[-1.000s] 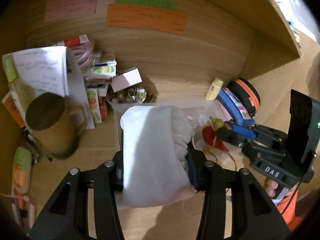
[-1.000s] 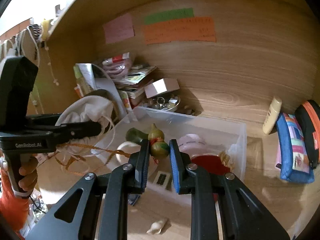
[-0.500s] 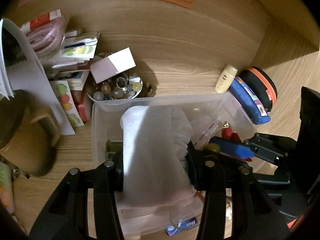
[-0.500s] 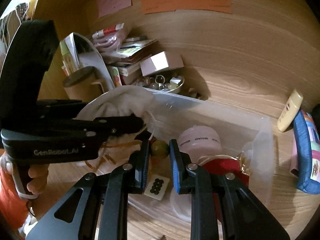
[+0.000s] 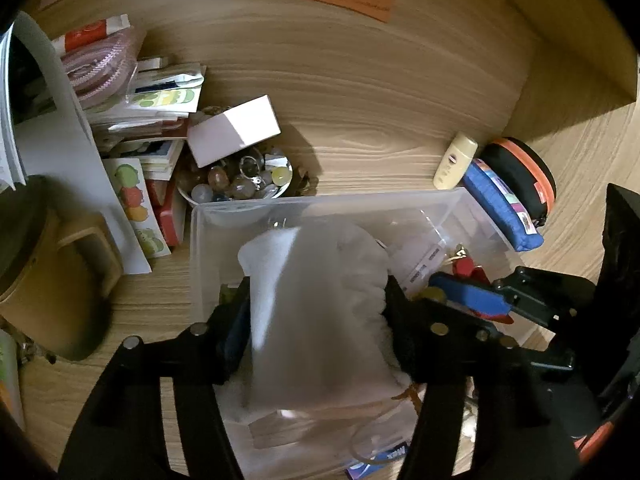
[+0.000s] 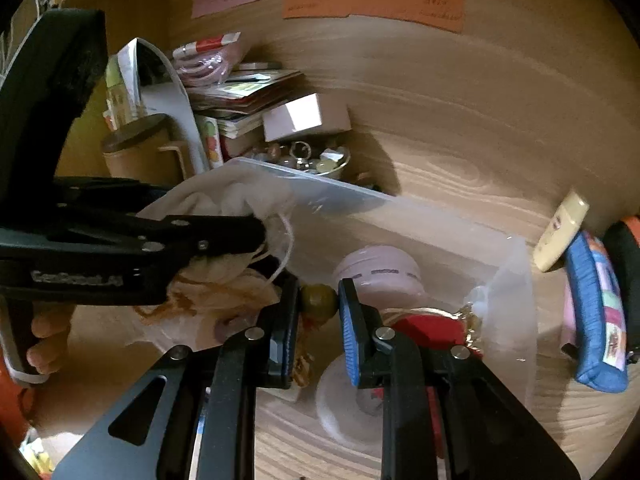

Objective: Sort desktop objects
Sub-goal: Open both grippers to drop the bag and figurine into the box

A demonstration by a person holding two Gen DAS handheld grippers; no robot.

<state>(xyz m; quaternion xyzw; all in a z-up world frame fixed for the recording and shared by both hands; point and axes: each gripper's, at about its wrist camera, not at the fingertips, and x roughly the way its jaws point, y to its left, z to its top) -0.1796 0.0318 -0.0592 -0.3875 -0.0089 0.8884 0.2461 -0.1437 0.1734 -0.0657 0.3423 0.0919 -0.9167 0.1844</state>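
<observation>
A white drawstring pouch (image 5: 316,312) hangs inside the clear plastic bin (image 5: 320,200), between the fingers of my left gripper (image 5: 314,296). Those jaws are opening: a gap shows beside the left blue pad, and the pouch looks blurred. From the right wrist view the left gripper (image 6: 224,236) is seen side-on over the bin's (image 6: 360,196) left end, with the pouch (image 6: 208,200) bulging above it. My right gripper (image 6: 319,300) is shut on a small green-yellow gourd ornament (image 6: 319,299), held low over the bin beside a pink round case (image 6: 376,268).
A bowl of beads (image 5: 240,184), a white box (image 5: 234,128) and a stack of packets (image 5: 160,100) crowd the bin's far left. A beige mug (image 5: 48,272) stands left. A cream tube (image 5: 456,160), blue pencil case (image 5: 504,208) and black-orange case (image 5: 520,168) lie right.
Both grippers have come down over and into the clear bin. The left jaws have spread wider around the white pouch. The right gripper still clamps the gourd.
</observation>
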